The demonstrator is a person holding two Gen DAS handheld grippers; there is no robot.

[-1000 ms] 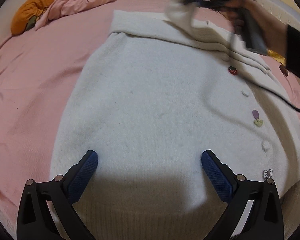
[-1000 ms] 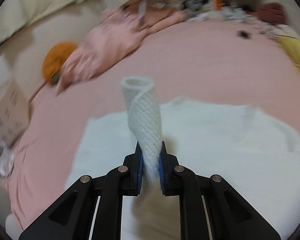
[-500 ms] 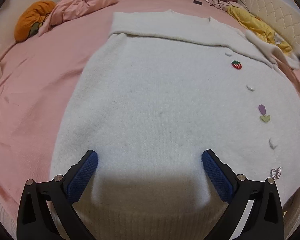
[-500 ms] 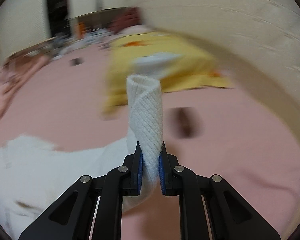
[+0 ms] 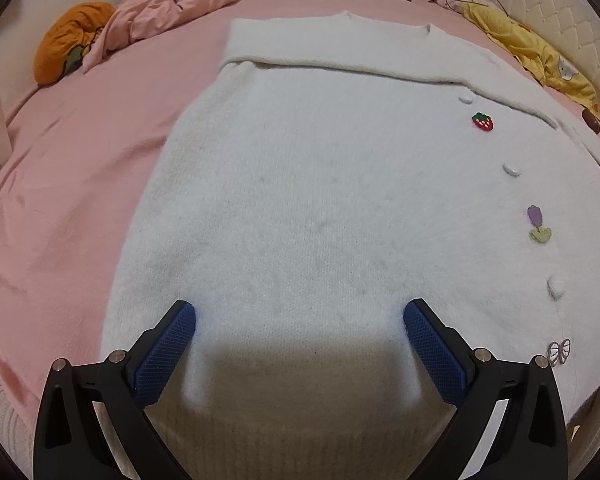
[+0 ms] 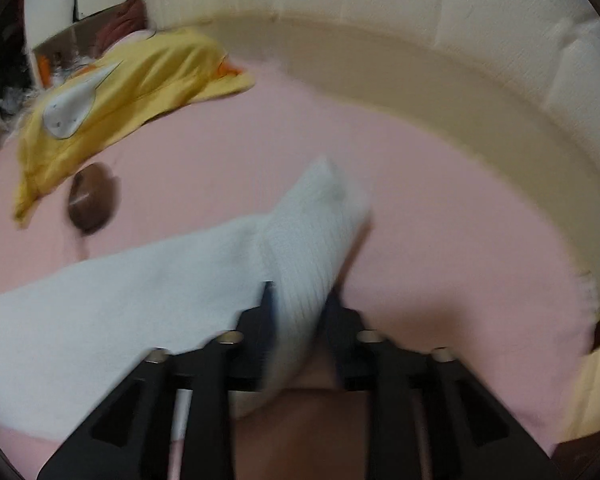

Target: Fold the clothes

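A white knit cardigan (image 5: pixel 320 184) with white buttons and a strawberry patch (image 5: pixel 483 121) lies flat on the pink bed sheet (image 5: pixel 60 200), one sleeve folded across its top. My left gripper (image 5: pixel 299 316) is open, its blue pads (image 5: pixel 164 354) resting on the cardigan near the hem. In the blurred right wrist view, my right gripper (image 6: pixel 300 300) holds the ribbed cuff of the other sleeve (image 6: pixel 312 232), stretched out to the right over the sheet, low near the bed's edge. Its jaws look slightly apart around the cuff.
A yellow garment (image 6: pixel 120 92) and a brown round object (image 6: pixel 92 198) lie beside the sleeve. A cream padded headboard (image 6: pixel 480 40) curves behind. A pink duvet (image 5: pixel 172 12) and an orange plush (image 5: pixel 68 44) lie at the far left, clutter at the far edge.
My right gripper swung the sleeve cuff from above the cardigan out to the right and down toward the sheet; its jaws loosened slightly. The left gripper stayed still.
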